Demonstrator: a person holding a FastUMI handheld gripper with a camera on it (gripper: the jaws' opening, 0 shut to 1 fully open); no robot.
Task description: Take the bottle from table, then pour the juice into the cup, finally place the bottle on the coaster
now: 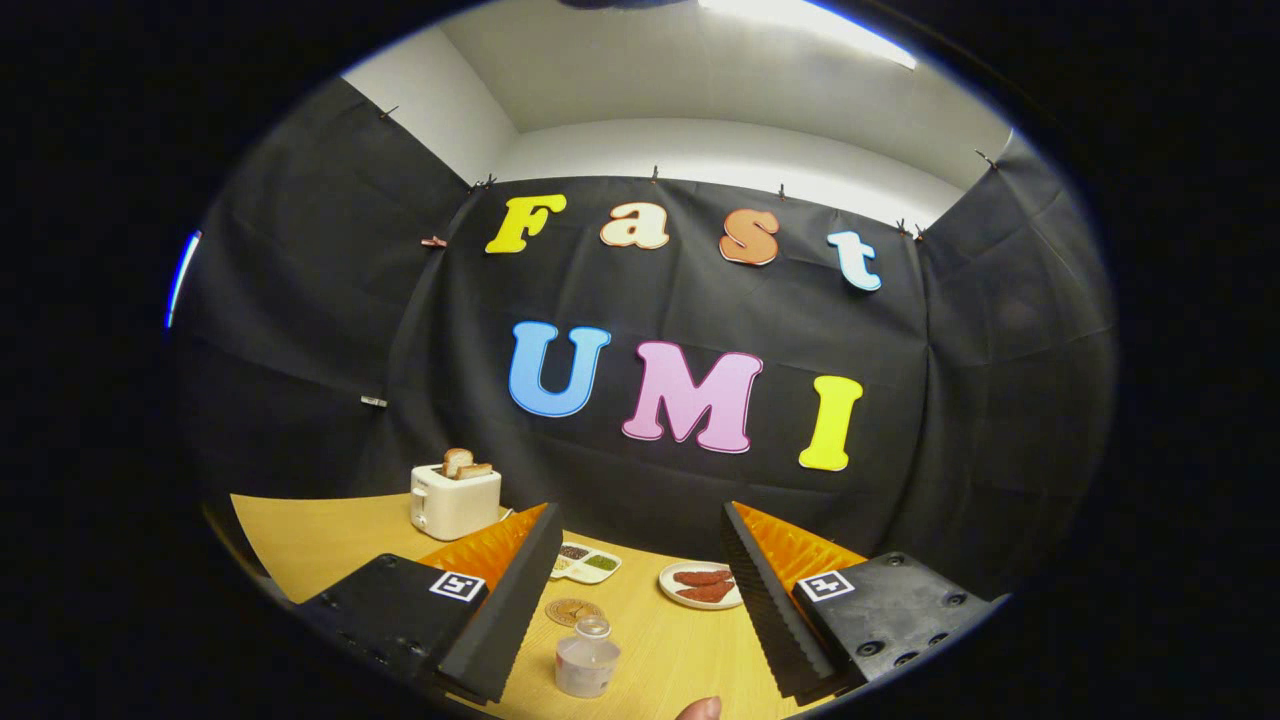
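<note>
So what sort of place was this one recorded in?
Most likely a staged kitchen-style booth, not a real home: black cloth wall behind a wooden table set with a toaster holding bread and a plate of food. The open gripper hovers above a small bottle.

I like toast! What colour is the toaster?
White, best seen in the gripper view: the toaster with bread sits beyond the open jaws.

black cloth walls (300, 330), wooden table (320, 540), ceiling light (800, 20)
</note>
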